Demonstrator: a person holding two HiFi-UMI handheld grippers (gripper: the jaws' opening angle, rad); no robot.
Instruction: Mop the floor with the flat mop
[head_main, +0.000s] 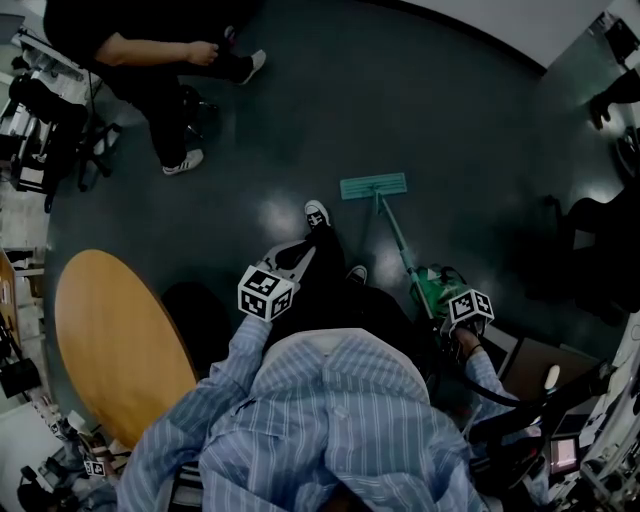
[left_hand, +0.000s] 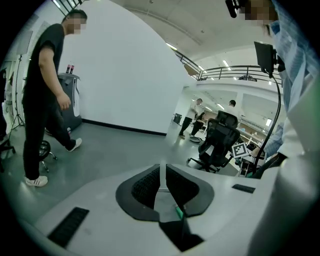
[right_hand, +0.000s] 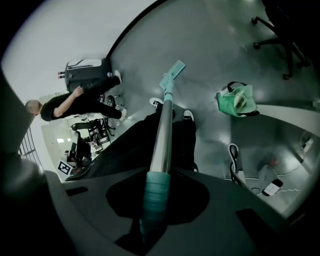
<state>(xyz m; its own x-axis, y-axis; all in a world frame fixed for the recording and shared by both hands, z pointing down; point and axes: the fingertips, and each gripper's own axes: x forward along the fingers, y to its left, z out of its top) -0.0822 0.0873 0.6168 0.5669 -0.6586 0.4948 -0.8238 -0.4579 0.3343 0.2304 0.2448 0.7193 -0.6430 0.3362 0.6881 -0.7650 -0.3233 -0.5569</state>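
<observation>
The flat mop has a teal head (head_main: 374, 186) lying flat on the dark floor ahead of my shoes. Its handle (head_main: 395, 235) slants back to my right gripper (head_main: 452, 306). In the right gripper view the head (right_hand: 172, 72) shows far off, and the metal handle (right_hand: 162, 132) ends in a teal grip (right_hand: 155, 192) on which the right gripper (right_hand: 159, 200) is shut. My left gripper (head_main: 293, 260) is held in front of my body, away from the mop. In its own view the left gripper (left_hand: 161, 174) is shut, the pads nearly touching, with nothing between them.
A round wooden table (head_main: 115, 340) stands at my left. A person in black (head_main: 160, 60) stands beyond it, near a dark case (right_hand: 87, 72). A green bag (right_hand: 237, 98) lies on the floor right of my feet. An office chair (left_hand: 220, 140) and cables (right_hand: 235, 155) are nearby.
</observation>
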